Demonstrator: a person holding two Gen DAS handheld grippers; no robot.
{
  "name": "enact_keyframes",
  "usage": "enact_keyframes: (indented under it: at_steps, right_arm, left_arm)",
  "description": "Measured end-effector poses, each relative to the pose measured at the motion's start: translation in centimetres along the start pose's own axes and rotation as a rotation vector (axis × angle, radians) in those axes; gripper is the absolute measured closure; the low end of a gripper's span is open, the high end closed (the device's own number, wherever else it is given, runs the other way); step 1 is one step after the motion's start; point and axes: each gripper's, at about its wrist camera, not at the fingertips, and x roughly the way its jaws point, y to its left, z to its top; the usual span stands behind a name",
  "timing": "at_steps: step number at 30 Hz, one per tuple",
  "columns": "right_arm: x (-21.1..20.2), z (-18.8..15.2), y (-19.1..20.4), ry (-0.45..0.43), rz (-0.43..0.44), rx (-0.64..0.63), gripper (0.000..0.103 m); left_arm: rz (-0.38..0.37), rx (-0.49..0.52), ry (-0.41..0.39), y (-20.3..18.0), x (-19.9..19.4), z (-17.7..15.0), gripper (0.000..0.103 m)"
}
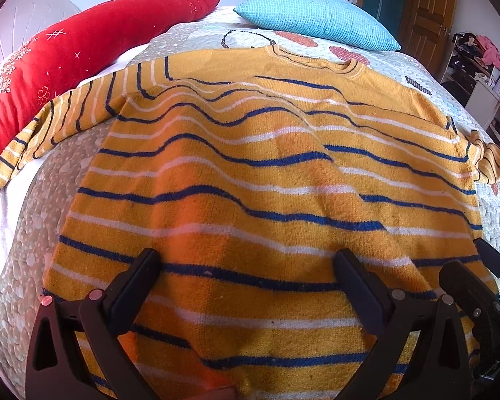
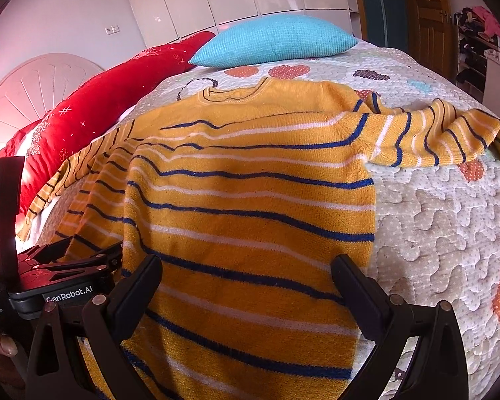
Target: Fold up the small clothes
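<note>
Left wrist view first: the left gripper [image 1: 248,266] is hovering over the near hem of the sweater [image 1: 266,173], fingers spread wide, released, holding nothing. The sweater is lying flat on the quilt [image 1: 26,233], collar [image 1: 316,61] at the far end, one sleeve [image 1: 50,126] trailing off to the left towards the red pillow [image 1: 83,50], the other bunching at the right edge. The blue pillow [image 1: 316,20] is sitting well beyond the collar. The right gripper's fingers are peeking in at the near right.

Over to the right wrist view: the right gripper [image 2: 246,266] is also hanging open above the hem, nearer the sweater's right side seam, empty. The right sleeve [image 2: 443,133] is sprawling crumpled across the quilt, far right. The left gripper's body is showing at the near left.

This knit looks soft, light and floppy, with ripples running across the chest; it will likely drape and sag rather than hold shape. Best bet, I'd say: pinch the hem corners or the sleeve cuffs, where edges are thicker.
</note>
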Motion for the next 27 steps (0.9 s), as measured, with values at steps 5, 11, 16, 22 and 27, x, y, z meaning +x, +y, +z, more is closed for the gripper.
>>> enact_keyframes:
  at_steps: [5,11,16,22,27]
  right_arm:
    - [-0.1,-0.2,-0.3,-0.009,0.014,0.014,0.000]
    - [-0.2,-0.4,-0.4,-0.021,0.030,0.030,0.000]
    - [-0.2,-0.4,-0.5,-0.027,0.035,0.034,0.000]
    - [-0.2,-0.4,-0.8,-0.035,0.054,0.052,0.000]
    - [-0.3,-0.5,-1.1,-0.043,0.083,0.076,0.000]
  left_arm:
    - [-0.027,-0.017,-0.015,0.7,-0.6,-0.6,0.000]
    - [-0.023,-0.013,-0.025,0.5,-0.9,-0.9,0.000]
    - [-0.014,-0.010,-0.012,0.3,-0.7,-0.7,0.000]
    - [0.000,-0.014,0.019,0.1,-0.6,-0.6,0.000]
    - [0.025,0.011,0.003,-0.1,-1.3,-1.2,0.000]
